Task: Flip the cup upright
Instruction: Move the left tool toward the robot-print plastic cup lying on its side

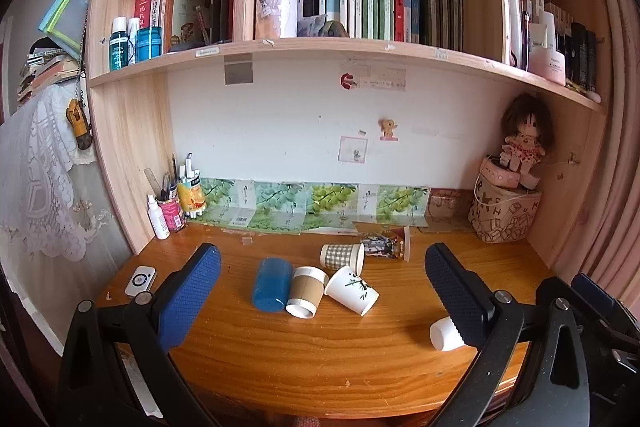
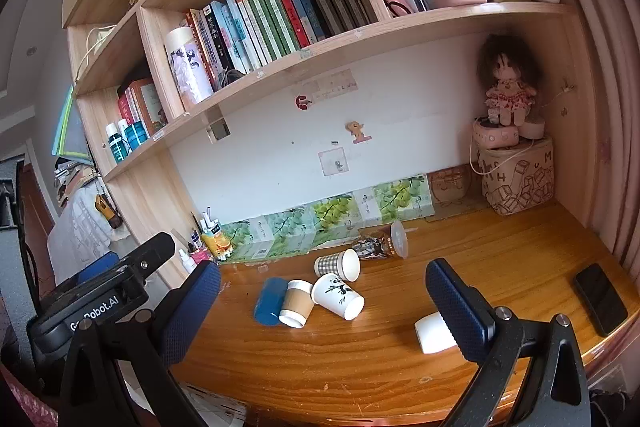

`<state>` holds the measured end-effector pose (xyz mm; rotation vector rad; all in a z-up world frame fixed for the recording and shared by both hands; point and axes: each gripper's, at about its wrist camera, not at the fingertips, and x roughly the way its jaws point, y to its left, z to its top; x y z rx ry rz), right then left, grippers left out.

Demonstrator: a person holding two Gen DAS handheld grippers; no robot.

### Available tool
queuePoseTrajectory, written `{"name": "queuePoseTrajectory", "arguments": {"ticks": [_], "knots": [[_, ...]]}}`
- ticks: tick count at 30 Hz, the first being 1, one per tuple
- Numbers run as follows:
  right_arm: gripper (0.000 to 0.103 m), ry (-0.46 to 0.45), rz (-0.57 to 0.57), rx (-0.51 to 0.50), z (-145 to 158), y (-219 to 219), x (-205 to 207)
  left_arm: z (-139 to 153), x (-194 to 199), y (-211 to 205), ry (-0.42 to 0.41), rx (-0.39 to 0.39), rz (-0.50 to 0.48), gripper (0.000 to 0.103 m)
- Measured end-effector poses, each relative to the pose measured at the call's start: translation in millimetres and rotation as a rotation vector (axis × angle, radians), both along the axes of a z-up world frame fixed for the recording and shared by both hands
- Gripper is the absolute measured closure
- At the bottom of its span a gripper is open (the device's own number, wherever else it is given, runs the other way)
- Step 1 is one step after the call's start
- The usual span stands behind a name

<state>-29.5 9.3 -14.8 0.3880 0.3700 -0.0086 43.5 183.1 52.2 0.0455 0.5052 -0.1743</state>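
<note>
Several cups lie on their sides on the wooden desk (image 1: 304,355): a blue cup (image 1: 272,283), a brown-sleeved paper cup (image 1: 306,291), a white panda cup (image 1: 352,290), a checked cup (image 1: 342,255), a clear plastic cup (image 1: 386,247) and a small white cup (image 1: 444,334), partly behind a finger. They also show in the right wrist view: blue (image 2: 270,301), brown (image 2: 296,303), panda (image 2: 338,295), checked (image 2: 338,265), clear (image 2: 382,241), white (image 2: 434,333). My left gripper (image 1: 320,291) is open and empty above the desk's front. My right gripper (image 2: 320,303) is open and empty.
A pen pot and bottles (image 1: 172,205) stand at the back left. A patterned box with a doll (image 1: 506,211) sits at the back right. A black phone (image 2: 600,299) lies on the right. A white device (image 1: 140,281) lies at the left. Shelves of books hang above.
</note>
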Motion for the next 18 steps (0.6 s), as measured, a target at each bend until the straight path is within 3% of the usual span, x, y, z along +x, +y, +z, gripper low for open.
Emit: {"name": "queuePoseTrajectory", "arguments": {"ticks": [7,18], "knots": [[0.000,0.041,-0.010,0.030,-4,-7,5,-11,14,-12,0.060,0.057,-0.009,0.001],[0.000,0.135,-0.091,0.079,-21,-29,38,-33,57,-49,0.136,0.152,-0.153,0.001]]}}
